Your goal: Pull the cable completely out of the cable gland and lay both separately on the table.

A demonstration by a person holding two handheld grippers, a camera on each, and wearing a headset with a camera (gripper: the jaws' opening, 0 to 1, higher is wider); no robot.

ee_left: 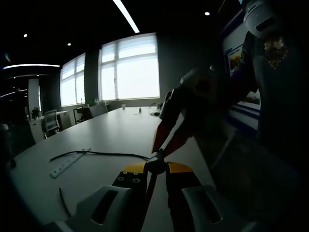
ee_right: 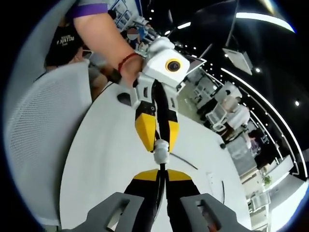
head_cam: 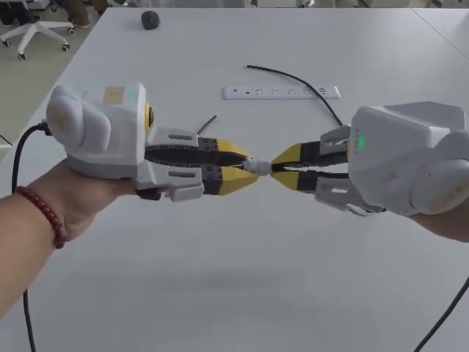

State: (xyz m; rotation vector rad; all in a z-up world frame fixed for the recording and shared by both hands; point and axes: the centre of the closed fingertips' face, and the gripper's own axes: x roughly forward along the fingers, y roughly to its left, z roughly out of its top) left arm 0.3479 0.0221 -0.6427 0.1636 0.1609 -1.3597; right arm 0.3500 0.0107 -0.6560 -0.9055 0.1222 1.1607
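Observation:
A small white cable gland (head_cam: 257,166) hangs in the air between both grippers, above the white table (head_cam: 242,271). My left gripper (head_cam: 250,166) comes in from the left, its yellow tips shut on the gland. My right gripper (head_cam: 277,166) faces it tip to tip from the right. In the right gripper view the gland (ee_right: 161,153) sits at the left gripper's (ee_right: 158,144) tips, and a thin black cable (ee_right: 162,167) runs from the gland down between my right gripper's (ee_right: 161,173) shut jaws. In the left gripper view the gland (ee_left: 155,166) looks dark between my own tips.
A white power strip (head_cam: 282,92) with a black cord (head_cam: 293,77) lies on the table beyond the grippers. A short black wire piece (head_cam: 209,123) rests behind the left gripper. A dark round object (head_cam: 149,20) sits at the far end. An office chair (head_cam: 33,29) stands off the far left corner.

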